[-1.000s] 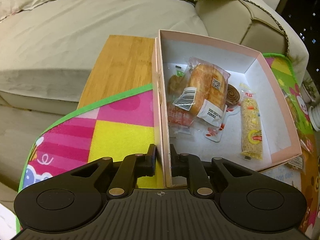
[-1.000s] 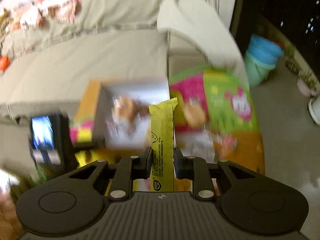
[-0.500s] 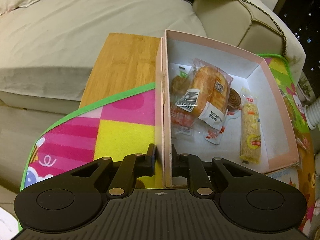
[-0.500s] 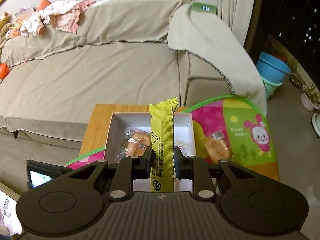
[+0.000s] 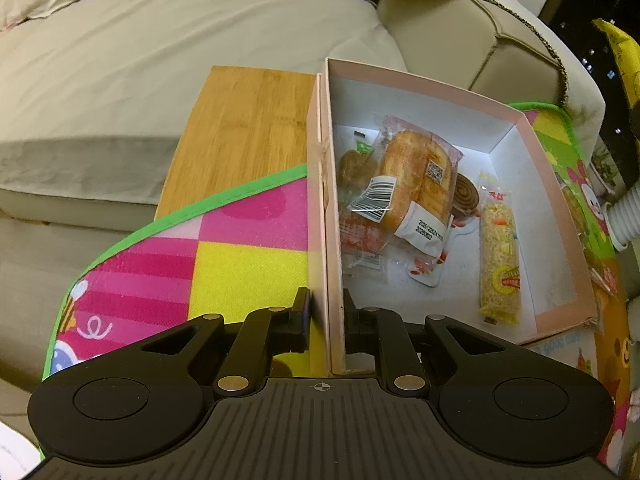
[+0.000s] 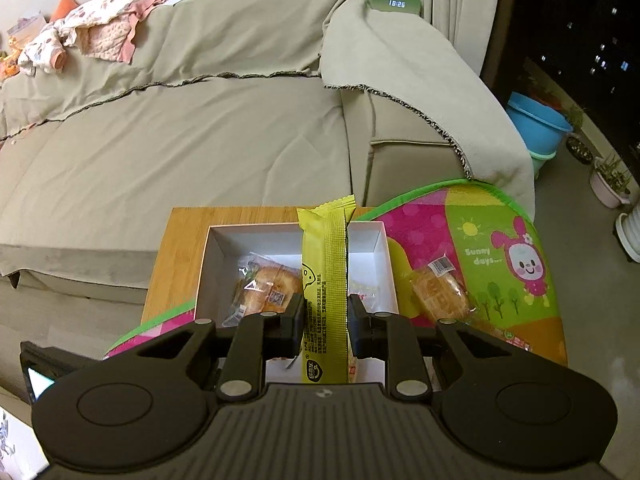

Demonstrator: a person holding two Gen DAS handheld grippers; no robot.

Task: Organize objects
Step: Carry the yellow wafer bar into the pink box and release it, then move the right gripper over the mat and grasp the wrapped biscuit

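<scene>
One pink box (image 5: pixel 556 208) is present, holding one large wrapped bread (image 5: pixel 416 176), one yellow noodle snack bar (image 5: pixel 498 256) and one spiral pastry (image 5: pixel 468 196) (smaller packets beneath cannot be counted). One further wrapped bread (image 6: pixel 438 290) lies outside on the mat (image 6: pixel 500 240). One yellow wrapper bar (image 6: pixel 326 280) and two grippers (image 5: pixel 325 316) (image 6: pixel 325 320) are counted.

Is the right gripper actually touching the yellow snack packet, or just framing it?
Touching. The right wrist view shows the right gripper with both pads pressed flat against the edges of the yellow snack packet, which stands upright between them, above the pink box.
</scene>
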